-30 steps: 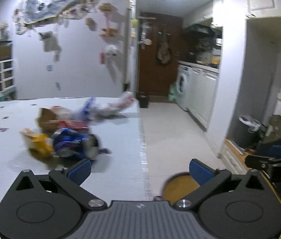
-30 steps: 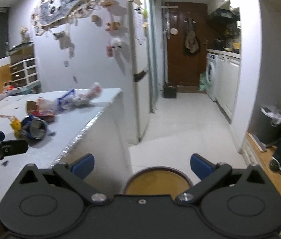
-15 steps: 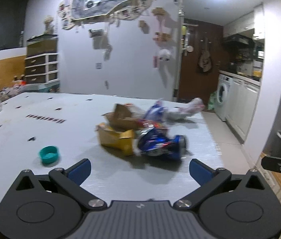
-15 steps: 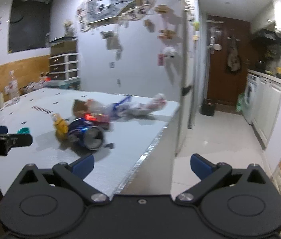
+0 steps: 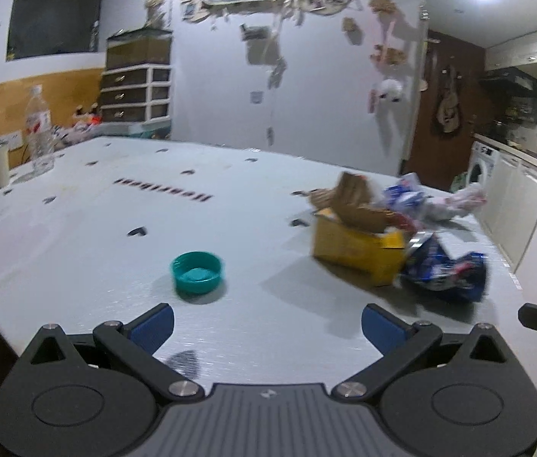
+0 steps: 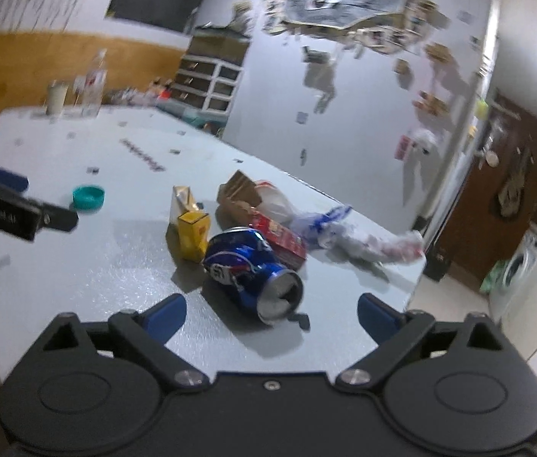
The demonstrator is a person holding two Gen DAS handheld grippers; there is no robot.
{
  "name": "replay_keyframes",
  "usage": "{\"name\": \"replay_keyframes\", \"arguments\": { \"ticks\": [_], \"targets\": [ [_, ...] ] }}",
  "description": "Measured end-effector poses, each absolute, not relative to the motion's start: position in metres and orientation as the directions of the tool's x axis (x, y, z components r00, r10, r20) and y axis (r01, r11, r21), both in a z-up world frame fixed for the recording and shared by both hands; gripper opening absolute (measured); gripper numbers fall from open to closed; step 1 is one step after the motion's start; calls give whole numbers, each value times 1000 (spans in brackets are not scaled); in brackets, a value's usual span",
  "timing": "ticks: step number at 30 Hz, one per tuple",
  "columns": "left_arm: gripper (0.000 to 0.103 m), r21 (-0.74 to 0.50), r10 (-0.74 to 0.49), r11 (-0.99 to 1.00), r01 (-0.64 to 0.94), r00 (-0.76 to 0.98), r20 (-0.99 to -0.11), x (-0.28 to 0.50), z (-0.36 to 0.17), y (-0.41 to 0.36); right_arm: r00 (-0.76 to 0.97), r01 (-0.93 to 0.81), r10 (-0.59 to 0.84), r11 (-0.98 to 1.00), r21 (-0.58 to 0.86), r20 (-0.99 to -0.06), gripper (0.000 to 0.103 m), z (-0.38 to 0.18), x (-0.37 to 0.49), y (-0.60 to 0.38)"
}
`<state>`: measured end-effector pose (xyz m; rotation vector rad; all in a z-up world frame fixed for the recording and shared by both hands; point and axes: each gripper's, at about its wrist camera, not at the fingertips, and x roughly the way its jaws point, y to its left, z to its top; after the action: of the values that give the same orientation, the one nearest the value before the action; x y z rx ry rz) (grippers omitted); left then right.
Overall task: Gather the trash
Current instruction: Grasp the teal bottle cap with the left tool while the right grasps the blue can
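Where it lies sideways on table [image 6: 89, 266], blue can [image 6: 253, 270] dented; mouth toward camera.

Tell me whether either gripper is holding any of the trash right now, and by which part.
Nothing is held. The left gripper and right gripper are both open and empty; the crushed blue drink can lies untouched on the white table.

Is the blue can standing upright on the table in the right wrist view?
No, the can lies crushed on its side on the table, its open top facing the right gripper.

The left gripper [image 6: 20, 215] is cut off by the frame edge, seemingly motion-blurred.
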<state>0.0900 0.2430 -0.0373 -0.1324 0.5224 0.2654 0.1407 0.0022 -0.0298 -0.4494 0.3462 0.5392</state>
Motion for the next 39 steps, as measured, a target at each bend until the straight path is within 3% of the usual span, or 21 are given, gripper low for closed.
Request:
{"name": "replay_keyframes", "arguments": {
  "ticks": [10,18,28,30,32,34,37,39],
  "targets": [
    [102,-57,204,957,-283,804,-558,113,-54,288,705,-694,428,580,-426,-566,90,-36,189,72],
    [94,-50,176,967,-249,798,-576,136,-64,302,600,-761,344,525,-382,-723,79,-44,242,105],
    [90,19,226,963,-269,768,-598,163,-74,313,514,-796,343,533,-287,-786,77,-54,275,109],
    [89,19,228,963,-270,768,-599,167,-74,313,520,-794,342,530,-296,-783,70,-54,276,107],
    [89,18,230,962,-273,769,-597,170,-74,314,525,-788,340,541,-295,-780,53,-50,277,104],
    [89,18,233,961,-277,770,-594,173,-74,314,513,-785,355,563,-260,-781,45,-43,282,99],
    [88,18,245,957,-291,771,-588,177,-75,315,503,-776,383,594,-210,-775,37,-34,285,90],
    [82,18,261,951,-309,768,-584,180,-74,317,501,-764,399,620,-175,-768,34,-28,286,84]
  ]
}}
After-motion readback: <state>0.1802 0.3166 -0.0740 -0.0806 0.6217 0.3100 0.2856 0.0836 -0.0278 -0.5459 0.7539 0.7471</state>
